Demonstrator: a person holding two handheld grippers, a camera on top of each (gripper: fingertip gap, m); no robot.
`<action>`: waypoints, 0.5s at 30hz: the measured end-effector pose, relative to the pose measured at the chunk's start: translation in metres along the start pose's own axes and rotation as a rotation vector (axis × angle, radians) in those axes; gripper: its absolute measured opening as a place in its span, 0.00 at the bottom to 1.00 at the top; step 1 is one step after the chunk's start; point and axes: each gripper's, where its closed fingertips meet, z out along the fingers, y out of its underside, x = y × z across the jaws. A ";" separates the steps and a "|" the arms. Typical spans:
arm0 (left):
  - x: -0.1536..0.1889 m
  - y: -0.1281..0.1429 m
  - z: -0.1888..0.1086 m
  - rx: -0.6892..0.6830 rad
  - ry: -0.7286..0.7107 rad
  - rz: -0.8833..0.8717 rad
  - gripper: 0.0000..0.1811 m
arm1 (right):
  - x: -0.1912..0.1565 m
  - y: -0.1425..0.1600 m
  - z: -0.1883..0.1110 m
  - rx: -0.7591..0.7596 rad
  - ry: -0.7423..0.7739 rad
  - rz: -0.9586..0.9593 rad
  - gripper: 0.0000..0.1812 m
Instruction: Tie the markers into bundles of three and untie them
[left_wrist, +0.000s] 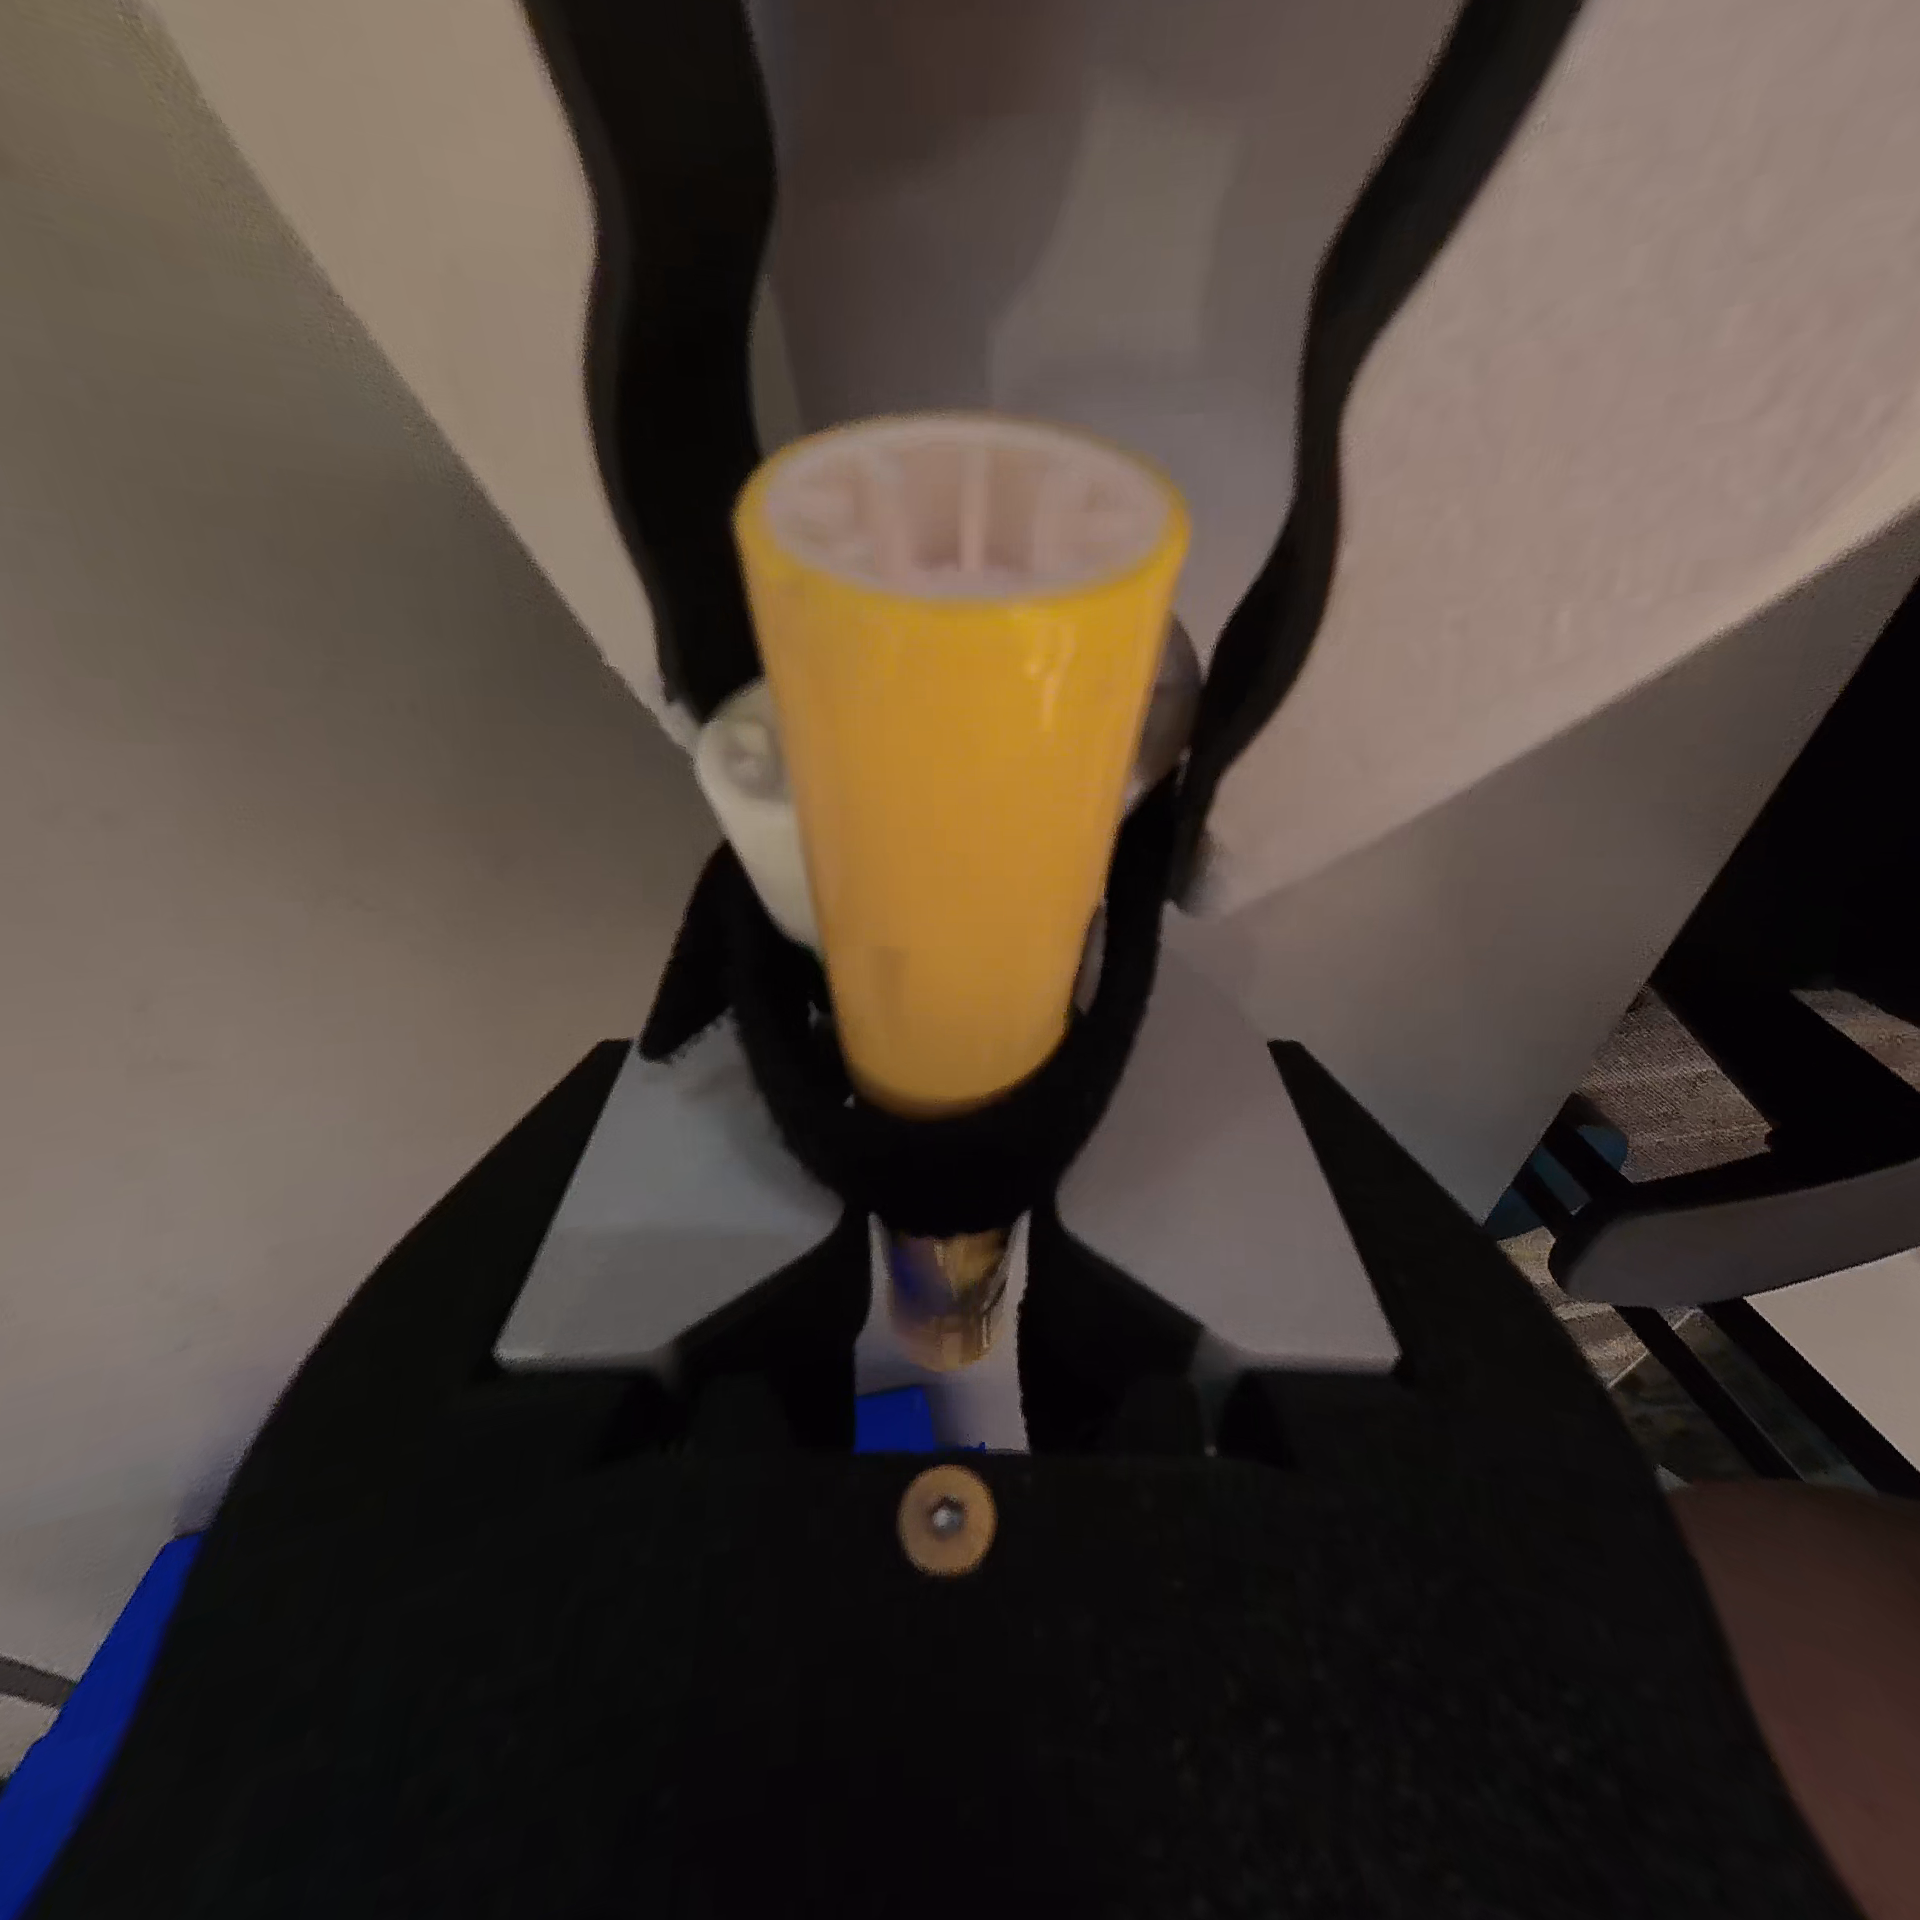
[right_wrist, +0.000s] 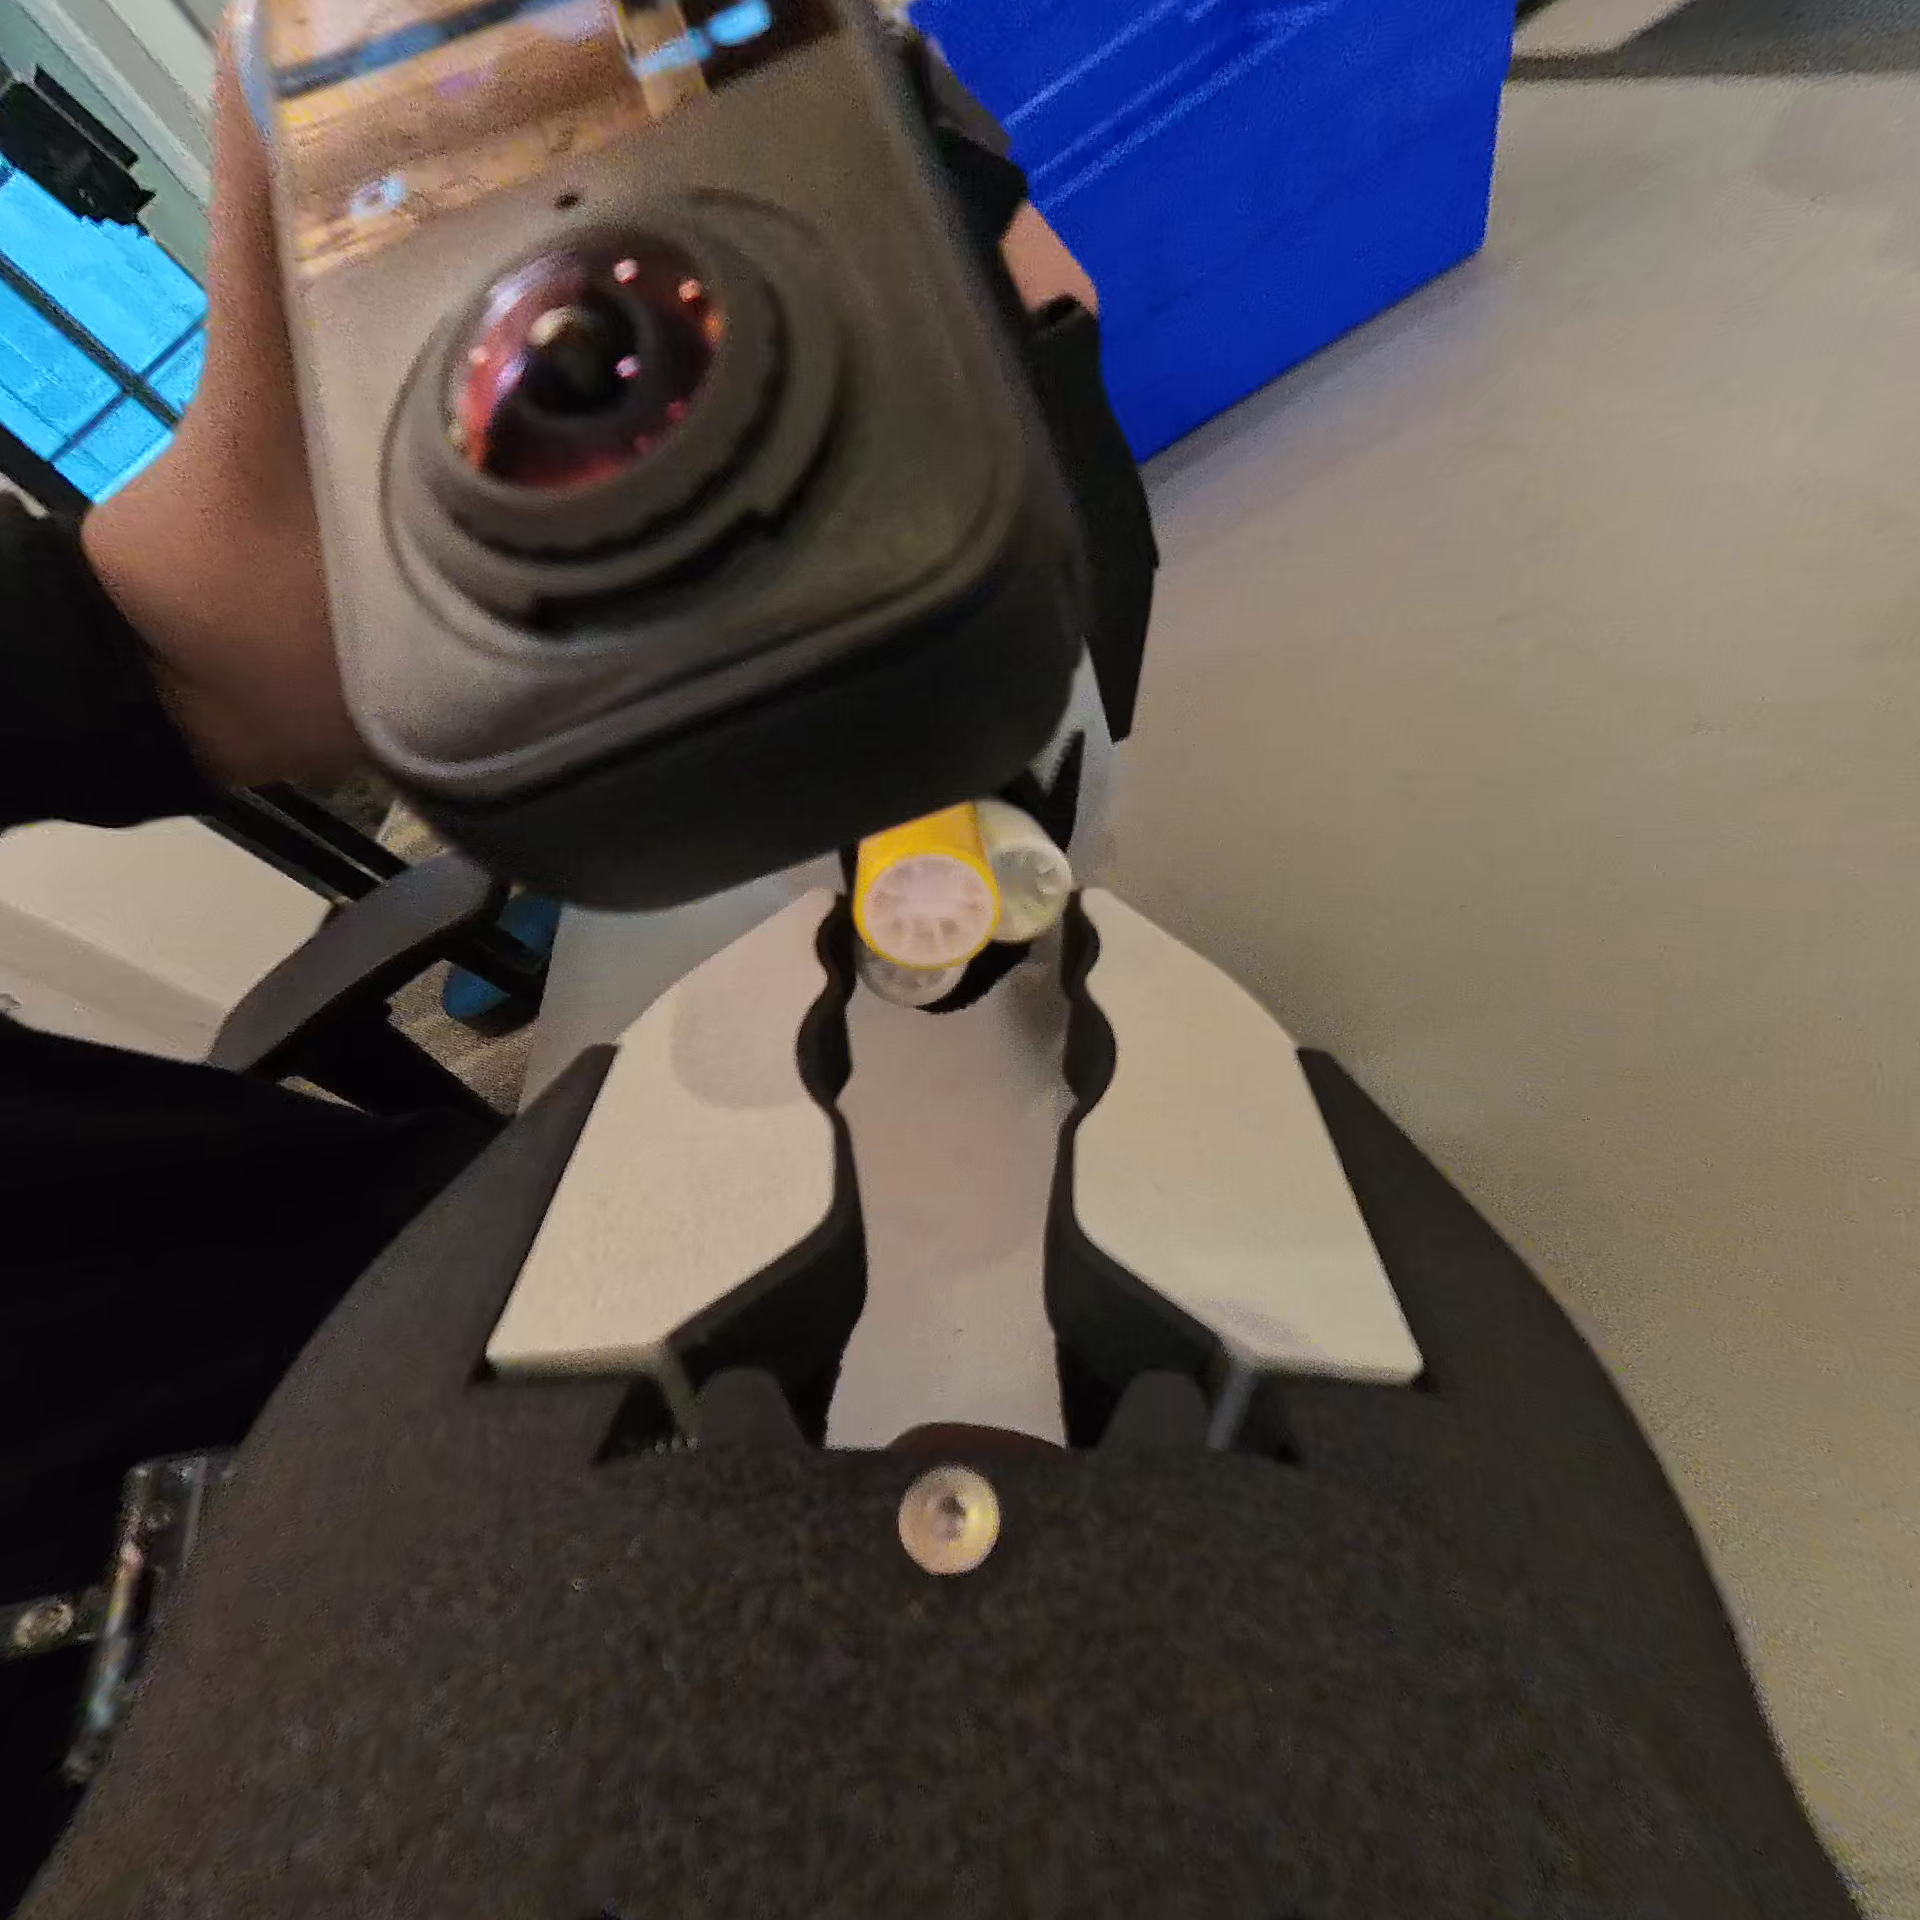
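The pale grey worktop (right_wrist: 1558, 831) fills most of the right wrist view, and one blue bin (right_wrist: 1247, 187) stands on it at the far side. One dark grey camera block (right_wrist: 665, 499) with a round lens looms next, mounted on the left gripper (left_wrist: 940, 1174) and backed by a person's hand (right_wrist: 229, 582); a dark chair base (right_wrist: 343, 977) shows beyond the worktop edge on the left. The right gripper (right_wrist: 951, 935) points at that camera, its two white fingers (right_wrist: 707, 1143) apart, with a clear gap between them, and their tips flank the bundle's near end; whether they touch it is hard to tell. In the left wrist view the same two big white fingers (left_wrist: 1558, 520) frame the scene from the far side. The bundle of markers (left_wrist: 940, 831) is held up in the air between the two grippers: three markers can be counted, one with a yellow cap (left_wrist: 956, 779) in front, one with a white cap (left_wrist: 753, 800) beside it, and a third mostly hidden behind. One black strap (left_wrist: 935, 1153) is wrapped round them below the caps. The left gripper's fingers are clamped on the bundle just under that strap.
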 end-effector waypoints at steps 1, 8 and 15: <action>-0.001 0.000 0.002 -0.007 -0.002 -0.003 0.17 | 0.003 0.003 0.000 -0.012 0.007 0.042 0.19; -0.003 -0.011 0.011 0.025 0.004 -0.020 0.17 | 0.010 0.016 -0.002 -0.019 0.008 0.233 0.14; -0.006 -0.022 0.015 0.027 -0.003 -0.019 0.17 | 0.010 0.028 -0.012 -0.075 0.061 0.193 0.23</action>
